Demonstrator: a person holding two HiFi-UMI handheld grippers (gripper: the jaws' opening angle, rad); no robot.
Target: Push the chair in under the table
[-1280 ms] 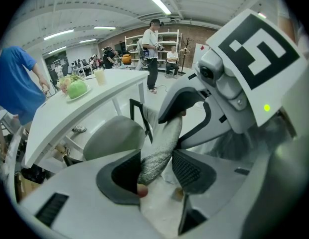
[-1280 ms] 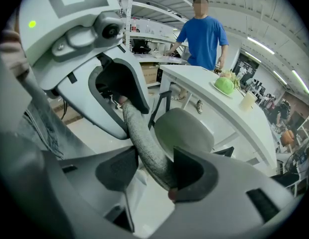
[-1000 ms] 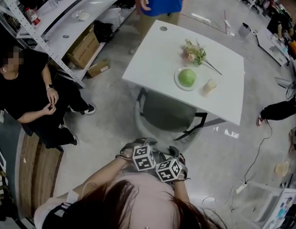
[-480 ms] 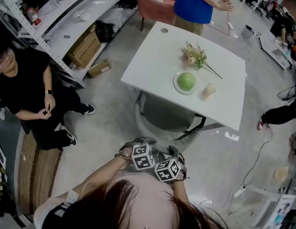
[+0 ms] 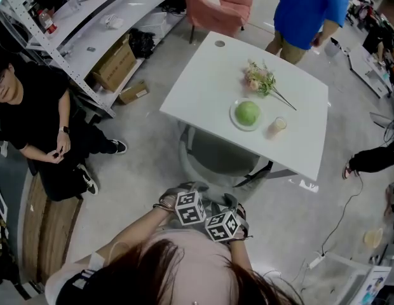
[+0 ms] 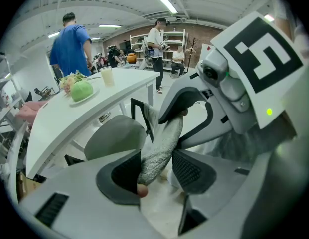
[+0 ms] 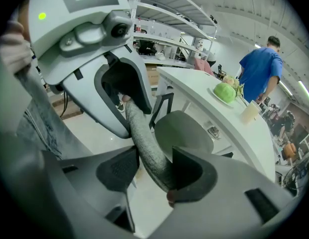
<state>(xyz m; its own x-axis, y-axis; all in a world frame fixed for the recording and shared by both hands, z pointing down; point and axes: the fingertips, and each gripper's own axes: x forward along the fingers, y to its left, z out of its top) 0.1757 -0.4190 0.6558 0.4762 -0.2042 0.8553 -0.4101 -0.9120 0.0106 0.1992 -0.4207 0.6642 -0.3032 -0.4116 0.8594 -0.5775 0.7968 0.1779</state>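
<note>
Find the chair (image 5: 219, 150) at the near edge of the table (image 5: 203, 75), seat partly beneath the top and backrest (image 6: 162, 138) toward the operator.

Check the left gripper (image 6: 154, 171): jaws spread wide, grey backrest rim between them, resting against the left pad only and clear of the right pad. Check the right gripper (image 7: 152, 169): jaws likewise spread, same rim between them, lying against the right pad and clear of the left. Treat neither as a clamped hold.

Probable faults from here:

- Slipping off the rim. Cause: open jaws and a rounded, padded edge. Expect a gripper to ride up or sideways under load.
- Skewing of the chair. Cause: unequal push from the two sides. Watch the black armrest (image 5: 265, 165) at the right, close to the table edge; expect it to catch there if the chair turns.
- Jolting the table. Cause: a hard stop against the underside. Mind the cup (image 5: 277, 126), the plate (image 5: 235, 121) with a green ball, and the flowers (image 5: 260, 78).
- Contact with the person in blue (image 5: 311, 5) at the far side, should the table shift.
</note>
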